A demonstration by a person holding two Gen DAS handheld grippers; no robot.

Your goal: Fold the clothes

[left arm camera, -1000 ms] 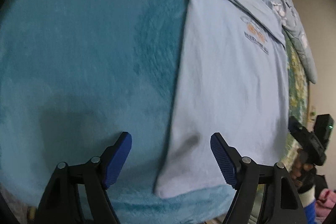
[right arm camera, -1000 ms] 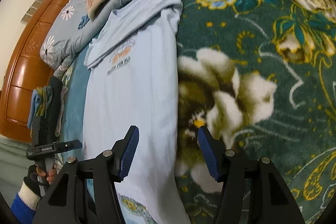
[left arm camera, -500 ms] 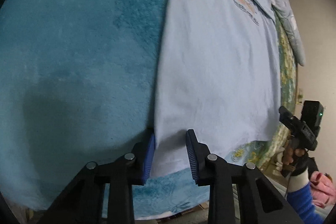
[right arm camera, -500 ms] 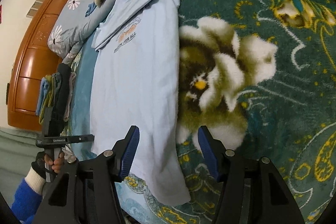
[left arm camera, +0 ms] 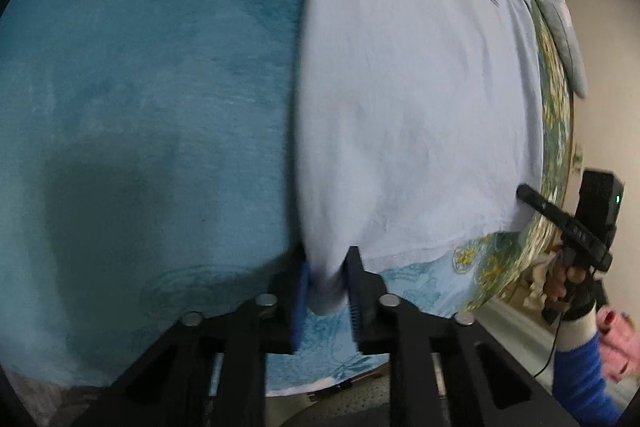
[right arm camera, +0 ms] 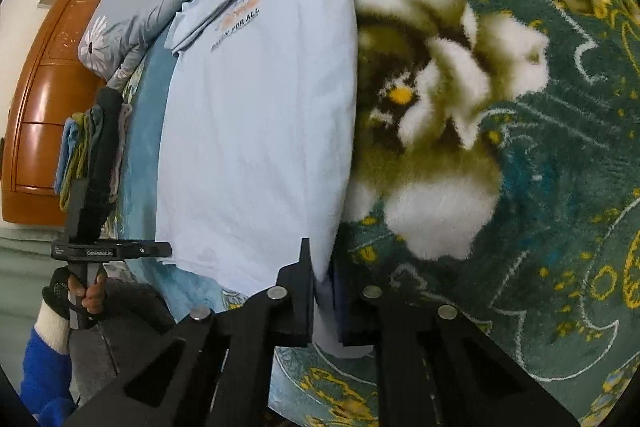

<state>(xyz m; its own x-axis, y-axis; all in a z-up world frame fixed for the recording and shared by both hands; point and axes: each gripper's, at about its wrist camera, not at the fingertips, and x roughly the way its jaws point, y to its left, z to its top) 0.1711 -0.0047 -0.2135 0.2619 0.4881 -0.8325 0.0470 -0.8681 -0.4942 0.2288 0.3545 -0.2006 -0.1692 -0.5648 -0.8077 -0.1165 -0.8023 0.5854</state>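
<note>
A light blue T-shirt point(left arm camera: 416, 99) with a printed chest logo lies flat on the bed, sleeves folded in, hem toward me. My left gripper point(left arm camera: 326, 281) is shut on the shirt's bottom left corner, over the teal blanket point(left arm camera: 140, 87). In the right wrist view the same T-shirt point(right arm camera: 260, 115) runs up the frame, and my right gripper point(right arm camera: 324, 287) is shut on its bottom right corner beside the green floral blanket point(right arm camera: 520, 167). Each view shows the other gripper at the frame's edge, held by a gloved hand.
A grey-blue floral duvet point(right arm camera: 132, 15) is bunched at the head of the bed, against a wooden headboard point(right arm camera: 48, 87). A stack of folded clothes point(right arm camera: 80, 147) lies at the far left. The bed's foot edge point(left arm camera: 400, 359) is just below both grippers.
Both grippers drew back to the hem and went from open to shut, each pinching one bottom corner of the T-shirt. The hem is bunched between the pads.
</note>
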